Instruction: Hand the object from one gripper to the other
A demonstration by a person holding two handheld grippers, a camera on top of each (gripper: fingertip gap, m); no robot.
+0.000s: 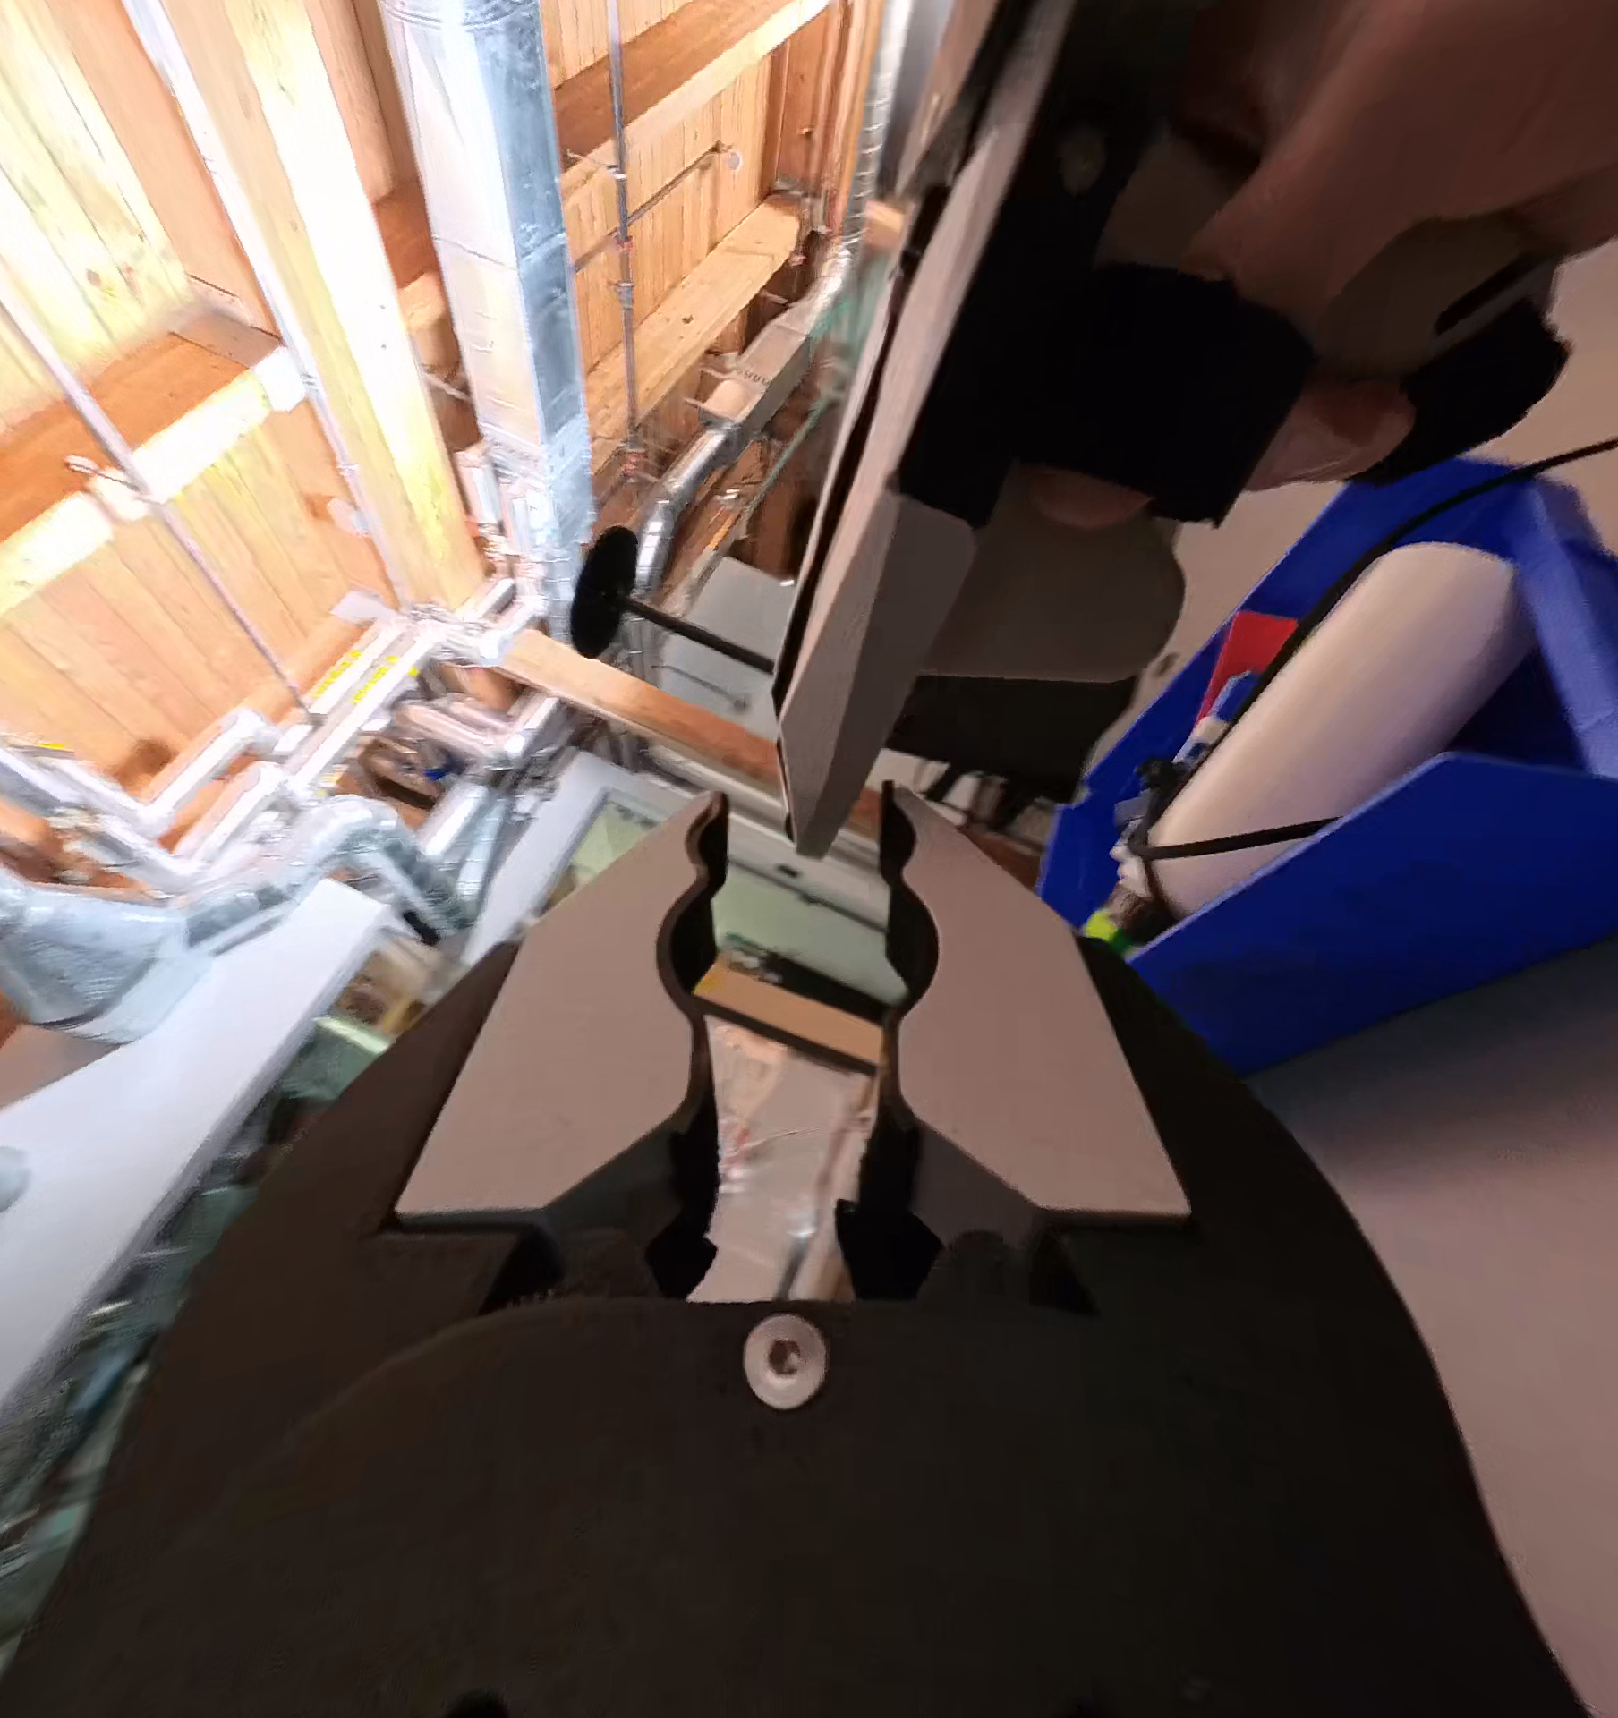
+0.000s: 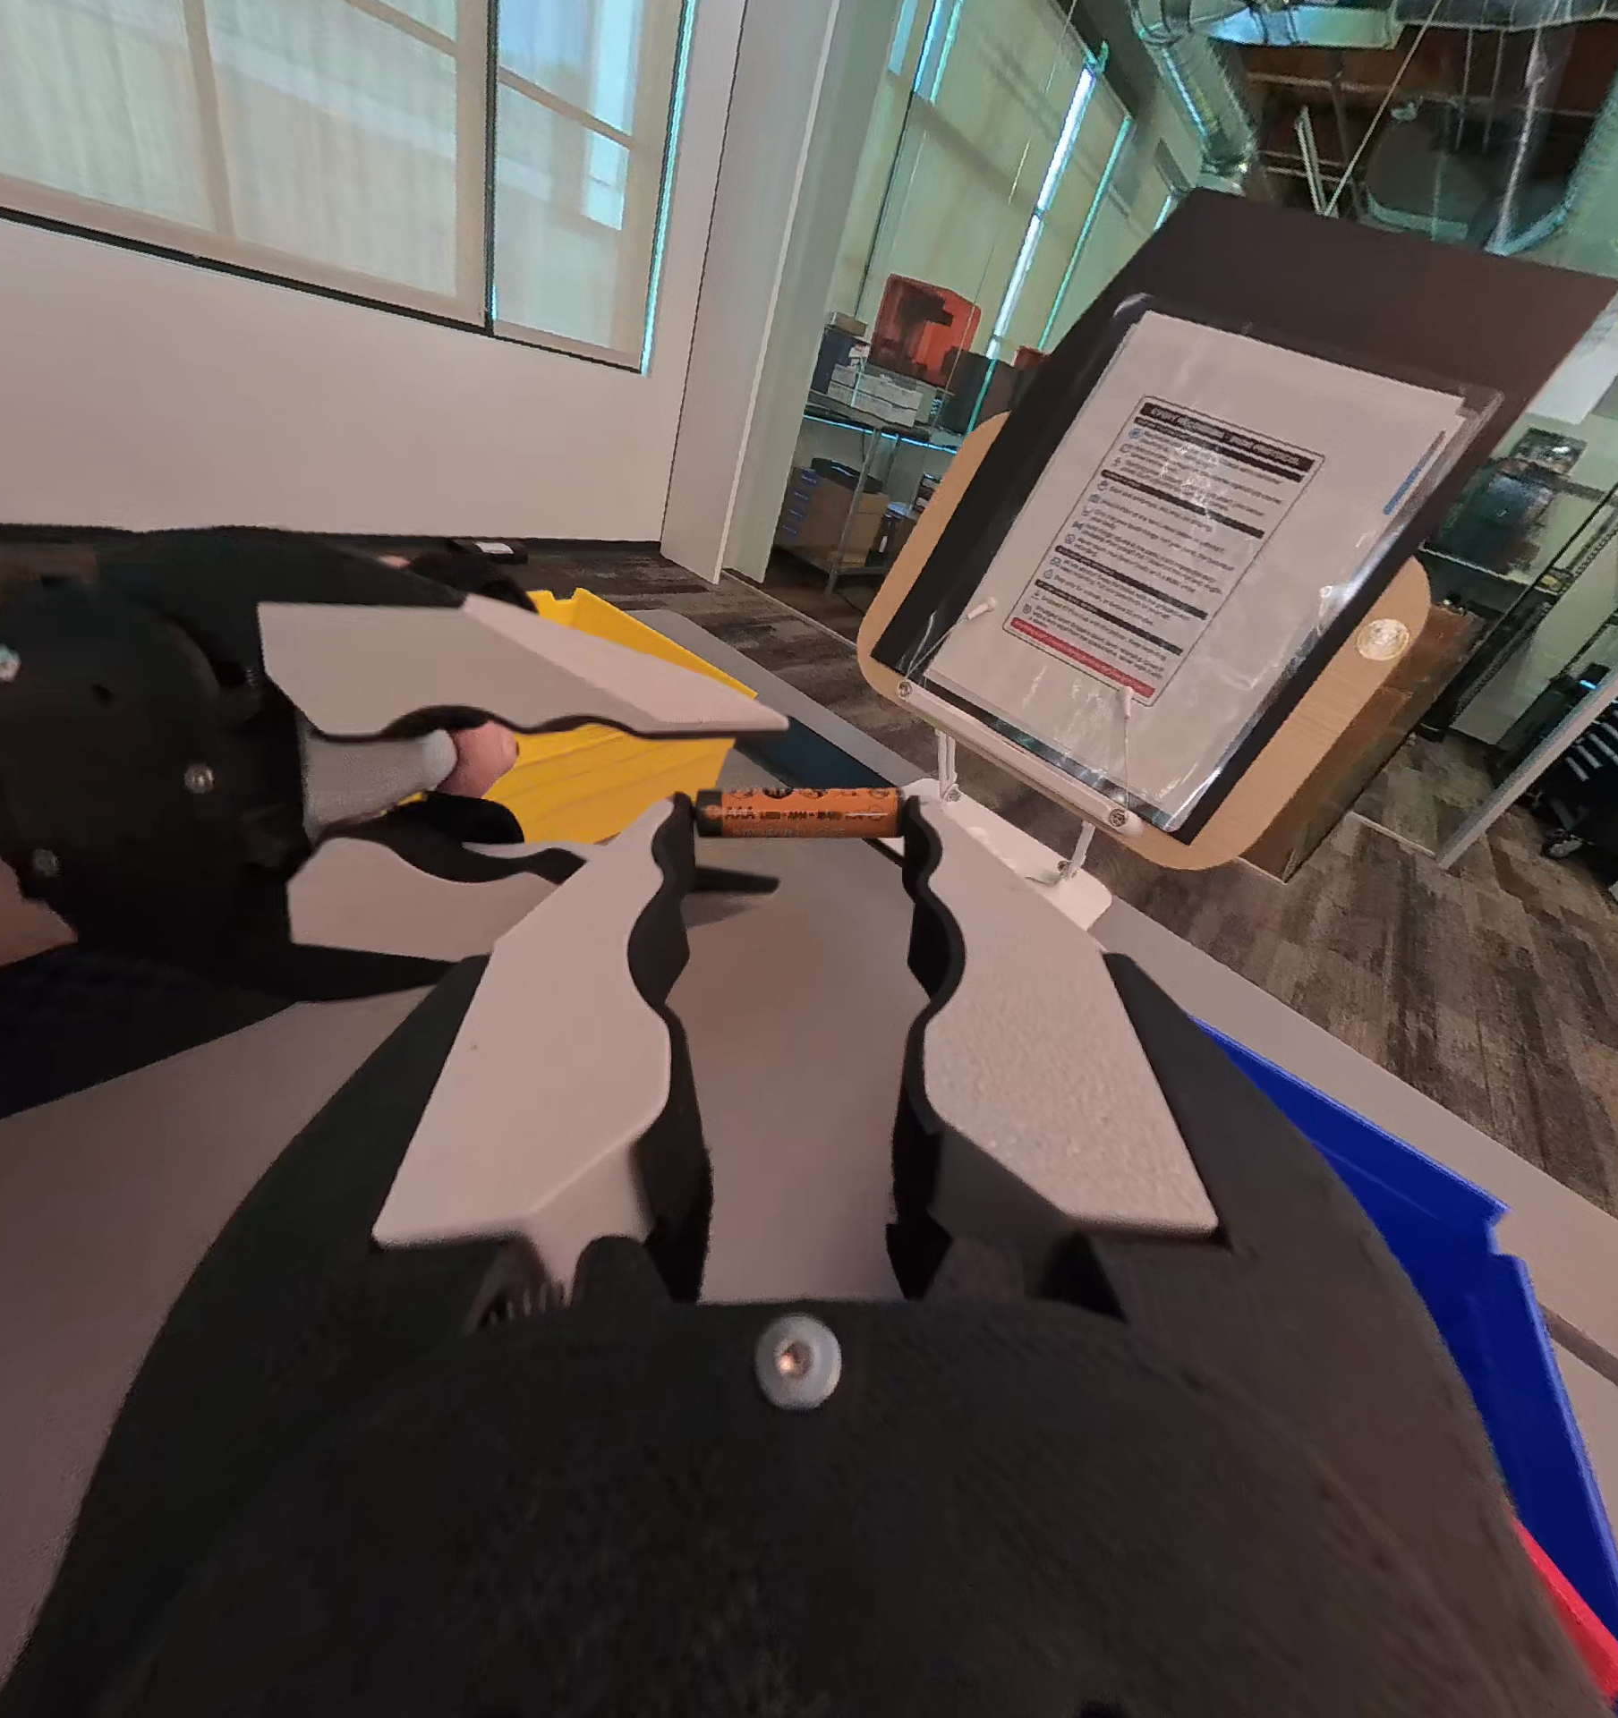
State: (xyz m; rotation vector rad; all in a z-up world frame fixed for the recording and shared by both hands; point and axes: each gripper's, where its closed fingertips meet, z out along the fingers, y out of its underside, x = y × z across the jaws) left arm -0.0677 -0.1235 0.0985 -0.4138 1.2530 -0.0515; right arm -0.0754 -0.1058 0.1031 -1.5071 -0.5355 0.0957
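Note:
My right gripper (image 2: 796,818) is shut on an orange and black battery (image 2: 801,811), held crosswise between its fingertips above the grey table (image 2: 89,1255). My left gripper (image 2: 775,801) comes in from the left, open, with one finger above the battery and one below, close to its left part. I cannot tell whether they touch it. In the left wrist view my left gripper (image 1: 801,804) is open and empty. The right gripper's grey finger (image 1: 842,651) hangs edge-on, its tip just at the gap. The battery does not show there.
A blue bin (image 1: 1345,939) holding a white roll (image 1: 1345,697) stands to the right and also shows in the right wrist view (image 2: 1456,1301). A yellow bin (image 2: 601,781) lies behind the left gripper. A tilted sign stand (image 2: 1159,576) is at the table's far edge.

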